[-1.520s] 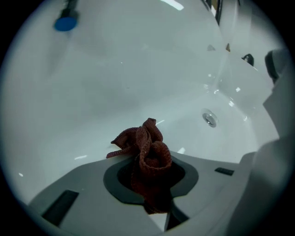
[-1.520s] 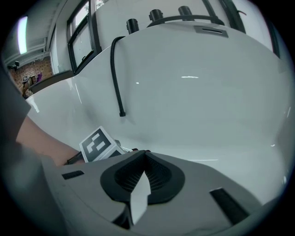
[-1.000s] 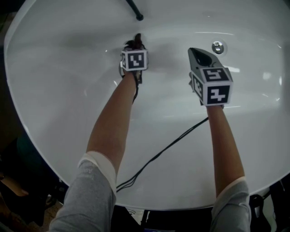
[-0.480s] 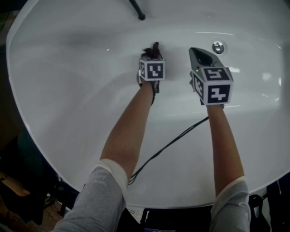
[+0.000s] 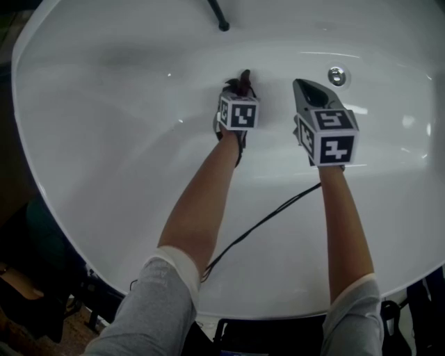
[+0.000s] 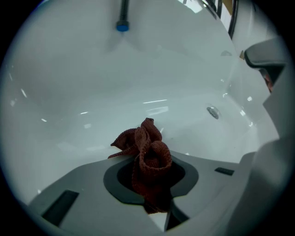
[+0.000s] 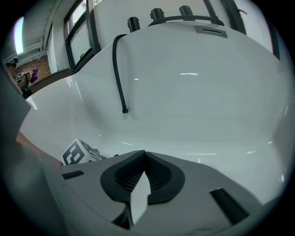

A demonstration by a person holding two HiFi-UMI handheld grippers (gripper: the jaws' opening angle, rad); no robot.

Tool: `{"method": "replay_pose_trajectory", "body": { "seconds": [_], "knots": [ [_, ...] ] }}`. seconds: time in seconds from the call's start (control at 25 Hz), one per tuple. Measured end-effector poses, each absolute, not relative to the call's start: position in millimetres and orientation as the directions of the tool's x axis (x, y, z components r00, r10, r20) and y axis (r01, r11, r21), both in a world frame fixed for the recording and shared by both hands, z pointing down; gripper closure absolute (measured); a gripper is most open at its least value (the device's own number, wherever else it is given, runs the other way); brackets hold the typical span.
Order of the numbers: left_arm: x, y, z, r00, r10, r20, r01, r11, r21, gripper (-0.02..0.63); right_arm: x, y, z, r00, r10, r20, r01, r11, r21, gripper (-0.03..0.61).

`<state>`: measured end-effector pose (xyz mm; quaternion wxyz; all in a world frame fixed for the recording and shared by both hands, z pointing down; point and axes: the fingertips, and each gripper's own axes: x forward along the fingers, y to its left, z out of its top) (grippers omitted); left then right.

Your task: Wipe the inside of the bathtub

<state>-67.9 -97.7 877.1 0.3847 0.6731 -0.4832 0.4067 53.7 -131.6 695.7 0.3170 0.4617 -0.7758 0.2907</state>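
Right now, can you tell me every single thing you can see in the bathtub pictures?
bathtub: one, white, all around both arms
drain: one, shiny metal, on the tub just beyond the right tongs
hose: one, black, hanging down the far wall
knobs: three, black, on the far rim
cable: one, black, lying across the near side of the tub
cloth: one, dark red, bunched in the left tongs
arms: two, bare with grey sleeves, reaching into the tub
left tongs: one, grey with a marker cube, shut on the cloth
right tongs: one, grey with a marker cube, shut and empty
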Motion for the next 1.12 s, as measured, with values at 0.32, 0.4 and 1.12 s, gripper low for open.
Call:
{"method": "replay_pose_trajectory", "body": {
  "seconds": [0.32, 0.4, 1.12],
  "knots": [
    [-210, -135, 870, -0.028, -0.398, 0.917, -0.997, -0.058, -0.055, 0.526, 43, -131, 702, -0.395, -0.524, 0.755, -0.893, 0.412, -0.181, 0.572],
    [-214, -147, 872, -0.043, -0.376, 0.925, -0.996, -0.053, -0.067, 0.526, 42, -131, 705, -0.399, -0.522, 0.754, -0.892, 0.413, -0.185, 0.572],
    [-93, -188, 873, 0.155, -0.412, 0.898, -0.976, -0.202, 0.076, 0.526, 55, -131, 717, -0.376, -0.509, 0.774, -0.903, 0.390, -0.182, 0.572]
  ]
}}
